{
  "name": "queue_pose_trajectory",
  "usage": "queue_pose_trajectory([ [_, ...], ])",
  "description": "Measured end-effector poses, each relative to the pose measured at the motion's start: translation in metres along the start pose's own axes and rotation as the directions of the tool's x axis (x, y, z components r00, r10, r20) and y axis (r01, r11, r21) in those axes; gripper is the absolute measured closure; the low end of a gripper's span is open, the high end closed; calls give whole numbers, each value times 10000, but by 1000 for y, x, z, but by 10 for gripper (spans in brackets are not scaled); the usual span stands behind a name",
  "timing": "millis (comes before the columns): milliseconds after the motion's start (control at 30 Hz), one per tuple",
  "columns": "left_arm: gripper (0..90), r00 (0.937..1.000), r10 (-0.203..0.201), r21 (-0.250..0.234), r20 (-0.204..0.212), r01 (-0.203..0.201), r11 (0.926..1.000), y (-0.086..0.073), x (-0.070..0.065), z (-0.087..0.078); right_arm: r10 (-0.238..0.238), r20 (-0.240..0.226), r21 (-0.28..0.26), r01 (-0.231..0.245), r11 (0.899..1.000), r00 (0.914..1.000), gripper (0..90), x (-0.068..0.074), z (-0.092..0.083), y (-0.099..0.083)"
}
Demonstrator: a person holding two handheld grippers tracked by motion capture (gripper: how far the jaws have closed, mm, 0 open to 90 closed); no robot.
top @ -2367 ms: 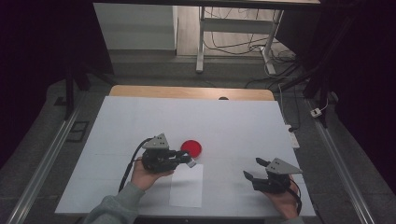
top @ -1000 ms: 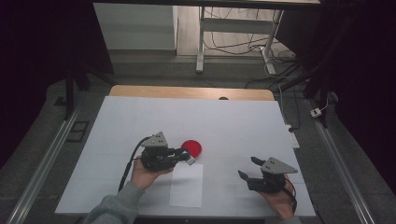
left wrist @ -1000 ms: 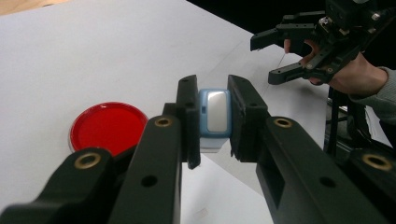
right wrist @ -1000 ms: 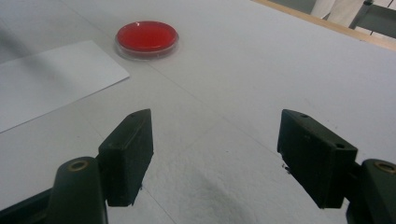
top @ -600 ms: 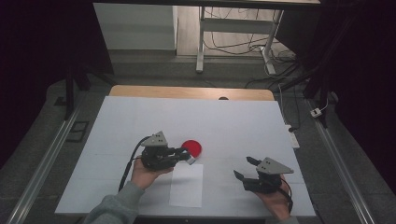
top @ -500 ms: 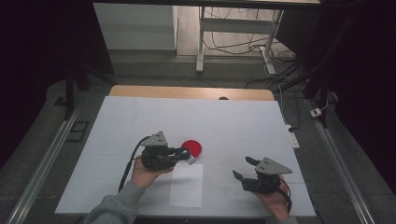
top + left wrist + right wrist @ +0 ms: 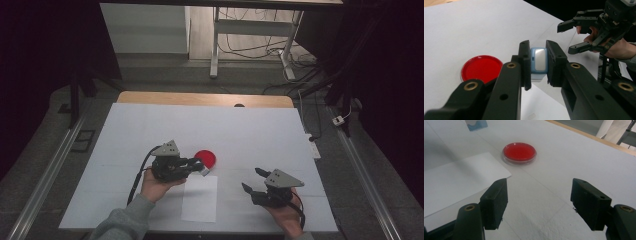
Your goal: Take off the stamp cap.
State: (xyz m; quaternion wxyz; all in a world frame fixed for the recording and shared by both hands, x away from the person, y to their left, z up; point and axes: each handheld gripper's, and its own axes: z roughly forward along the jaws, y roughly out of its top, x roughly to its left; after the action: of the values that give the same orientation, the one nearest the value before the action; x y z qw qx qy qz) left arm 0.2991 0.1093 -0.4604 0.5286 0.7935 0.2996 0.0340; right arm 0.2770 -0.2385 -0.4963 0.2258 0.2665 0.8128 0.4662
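Left gripper (image 7: 200,167): clenched on a small blue block (image 7: 539,61) with a pale face; both pads press its sides, block upright between them, held just above the bench (image 7: 260,130).
Blue block, place: at the left gripper's tips, just beside the red dish (image 7: 205,158) and over the far edge of the paper sheet (image 7: 200,197). In the right gripper view its lower part shows at the top left (image 7: 476,124).
Red dish: round, flat, clear-rimmed, lying on the bench; left of the held block in the left gripper view (image 7: 481,68), apart from it, not touching.
Right gripper (image 7: 252,180): released, nothing between its pads; jaws have just been closing a little, wide gap left.
Right gripper, place: near the person's edge of the bench, right of the paper sheet, well apart from block and dish; it points toward the red dish (image 7: 519,153), which lies ahead of its jaws.
Paper sheet: white, flat on the bench between the two hands; one corner lies near the dish (image 7: 456,180).
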Motion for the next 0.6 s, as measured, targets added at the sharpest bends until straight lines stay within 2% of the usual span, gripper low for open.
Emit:
queue_pose_trajectory([
  [167, 752, 10000, -35, 24, 4, 35, 10000, 0, 1, 1, -9, -60, -131, 8, 9999, 10000, 303, 6, 5, 4],
  [600, 752, 10000, -10, -14, 11, 10, 10000, 1, 0, 2, -391, -337, -125, 387, 9992, 9987, 309, 23, 21, 9],
])
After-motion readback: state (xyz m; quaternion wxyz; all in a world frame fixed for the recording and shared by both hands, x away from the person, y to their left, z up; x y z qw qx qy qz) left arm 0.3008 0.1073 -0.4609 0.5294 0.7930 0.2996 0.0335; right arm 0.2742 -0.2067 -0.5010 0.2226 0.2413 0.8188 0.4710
